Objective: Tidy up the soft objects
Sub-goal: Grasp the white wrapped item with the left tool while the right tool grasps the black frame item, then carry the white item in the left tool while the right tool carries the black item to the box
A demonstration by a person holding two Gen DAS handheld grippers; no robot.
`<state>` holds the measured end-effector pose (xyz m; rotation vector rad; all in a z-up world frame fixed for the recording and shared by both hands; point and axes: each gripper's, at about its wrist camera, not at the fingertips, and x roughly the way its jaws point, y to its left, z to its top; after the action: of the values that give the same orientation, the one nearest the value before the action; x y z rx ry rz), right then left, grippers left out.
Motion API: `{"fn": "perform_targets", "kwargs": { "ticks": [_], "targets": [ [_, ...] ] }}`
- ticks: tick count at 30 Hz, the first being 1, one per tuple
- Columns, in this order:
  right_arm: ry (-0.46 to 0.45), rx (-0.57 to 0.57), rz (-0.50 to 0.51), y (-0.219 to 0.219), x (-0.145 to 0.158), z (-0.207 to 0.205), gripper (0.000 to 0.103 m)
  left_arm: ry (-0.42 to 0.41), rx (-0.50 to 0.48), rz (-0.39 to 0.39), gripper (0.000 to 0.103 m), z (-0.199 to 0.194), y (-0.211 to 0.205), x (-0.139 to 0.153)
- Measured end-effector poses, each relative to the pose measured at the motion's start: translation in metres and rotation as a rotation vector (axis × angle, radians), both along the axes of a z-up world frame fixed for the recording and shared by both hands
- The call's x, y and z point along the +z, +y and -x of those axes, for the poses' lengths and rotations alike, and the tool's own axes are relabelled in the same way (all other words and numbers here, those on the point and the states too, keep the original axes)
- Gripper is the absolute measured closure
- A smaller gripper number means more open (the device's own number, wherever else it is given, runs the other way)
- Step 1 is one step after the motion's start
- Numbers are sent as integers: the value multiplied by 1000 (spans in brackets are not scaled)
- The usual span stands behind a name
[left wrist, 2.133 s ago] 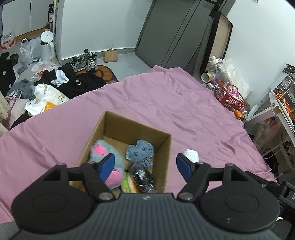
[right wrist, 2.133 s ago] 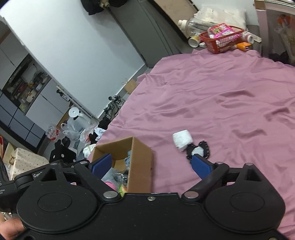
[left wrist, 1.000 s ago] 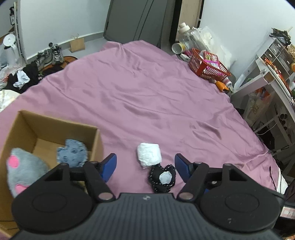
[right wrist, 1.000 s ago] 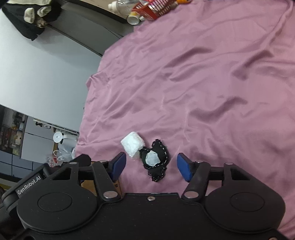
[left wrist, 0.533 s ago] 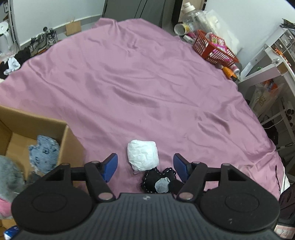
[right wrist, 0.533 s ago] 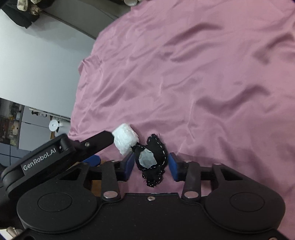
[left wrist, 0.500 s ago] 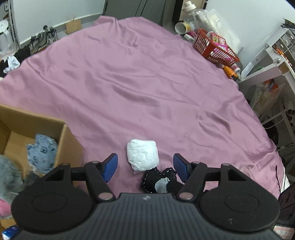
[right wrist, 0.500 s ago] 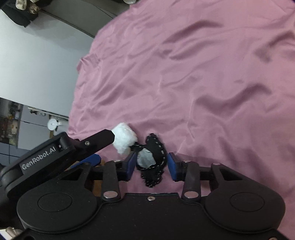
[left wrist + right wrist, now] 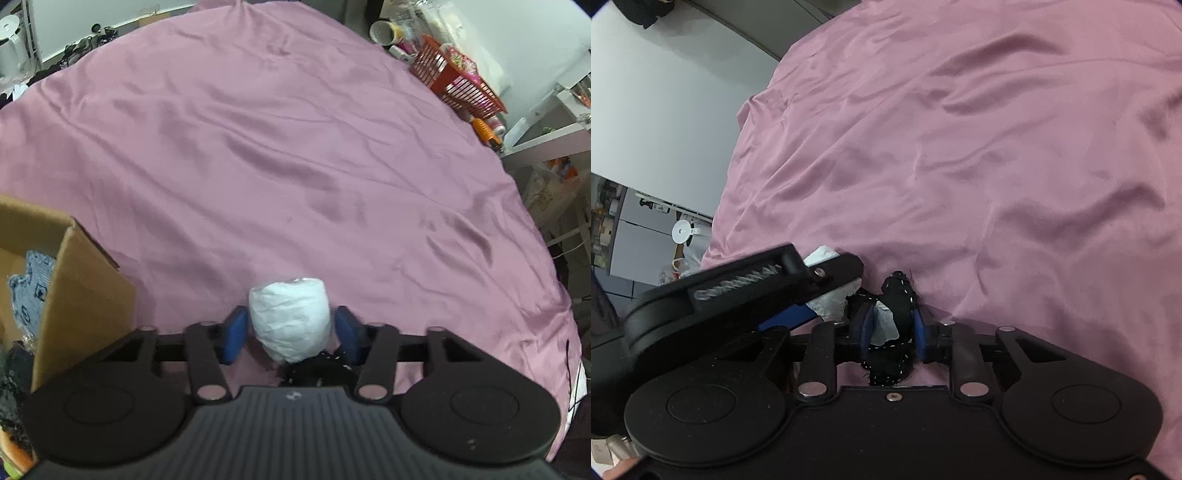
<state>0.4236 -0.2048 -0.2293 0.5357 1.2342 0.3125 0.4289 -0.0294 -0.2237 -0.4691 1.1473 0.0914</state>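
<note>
On the bed's pink sheet, just beside the cardboard box, two soft things lie touching each other. The left hand-held gripper has its blue pads on either side of the white crumpled bundle, one at each flank; whether they press it or only bracket it cannot be told. The right hand-held gripper is pinching the black fabric piece with white stitching, its pads pressed into the cloth from both sides. That black piece sits just on the side of the white bundle away from the box. A blue-grey patterned cloth lies inside the box. A red basket stands beyond the bed's far edge, well apart from the box.
</note>
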Motion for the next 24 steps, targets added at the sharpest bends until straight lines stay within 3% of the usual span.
{"fn": "perform_targets", "kwargs": {
  "ticks": [7, 24],
  "targets": [
    [-64, 15, 18, 1, 8, 1, 87, -32, -1, 1, 60, 5, -1, 7],
    [-200, -13, -14, -13, 55, 23, 87, -157, 54, -50, 60, 54, 6, 63]
  ]
}}
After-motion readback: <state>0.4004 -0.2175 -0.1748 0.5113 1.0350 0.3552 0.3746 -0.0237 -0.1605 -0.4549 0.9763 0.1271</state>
